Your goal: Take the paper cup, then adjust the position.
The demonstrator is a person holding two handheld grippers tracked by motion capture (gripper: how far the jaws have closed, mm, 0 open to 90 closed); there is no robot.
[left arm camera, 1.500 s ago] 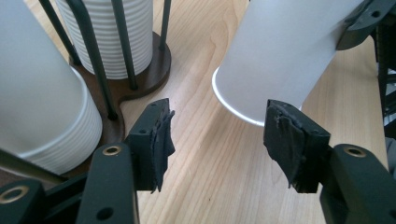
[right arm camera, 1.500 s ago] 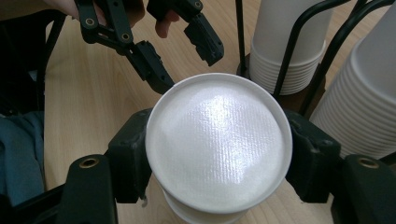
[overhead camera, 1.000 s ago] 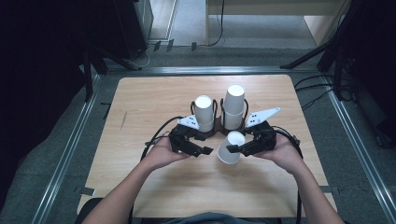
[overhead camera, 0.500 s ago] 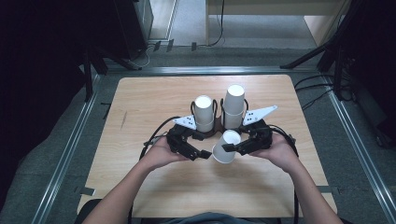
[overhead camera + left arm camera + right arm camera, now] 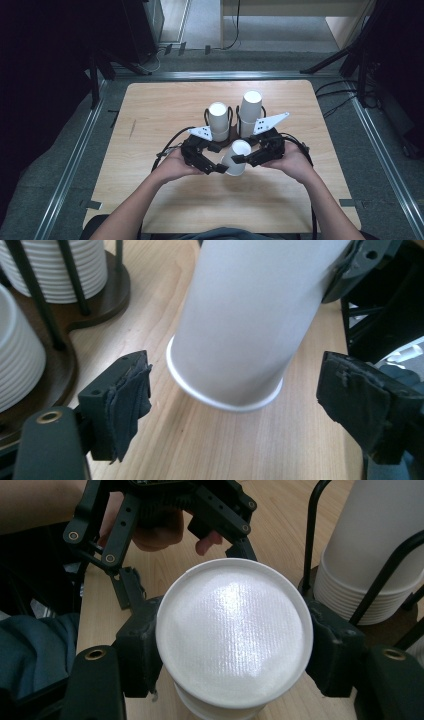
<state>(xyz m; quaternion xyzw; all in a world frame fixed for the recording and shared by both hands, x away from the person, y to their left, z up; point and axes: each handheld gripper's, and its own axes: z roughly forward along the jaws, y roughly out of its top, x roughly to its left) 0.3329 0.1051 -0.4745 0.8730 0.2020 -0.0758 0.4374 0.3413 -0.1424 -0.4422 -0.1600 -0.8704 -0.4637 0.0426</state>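
Observation:
A white paper cup [image 5: 235, 157] hangs tilted over the table, base toward the right hand and rim low near the wood. My right gripper [image 5: 241, 159] is shut on it: in the right gripper view both pads clamp the cup [image 5: 232, 635] just below its base, at the gripper [image 5: 232, 652]. My left gripper [image 5: 218, 167] is open and its jaws have just been opening. In the left gripper view its pads [image 5: 127, 392] stand clear on either side of the cup's rim end [image 5: 250, 315], so the cup sits between them untouched.
Just behind the hands a dark wooden holder [image 5: 232, 139] with black wire rods carries two stacks of upside-down white cups, a shorter one [image 5: 218, 120] and a taller one [image 5: 250, 111]. Bare wooden tabletop [image 5: 150, 115] surrounds it; metal rails edge the table.
The left gripper's jaws have spread away from the cup's rim end. The right gripper, still clamping the cup, has shifted slightly to the left.

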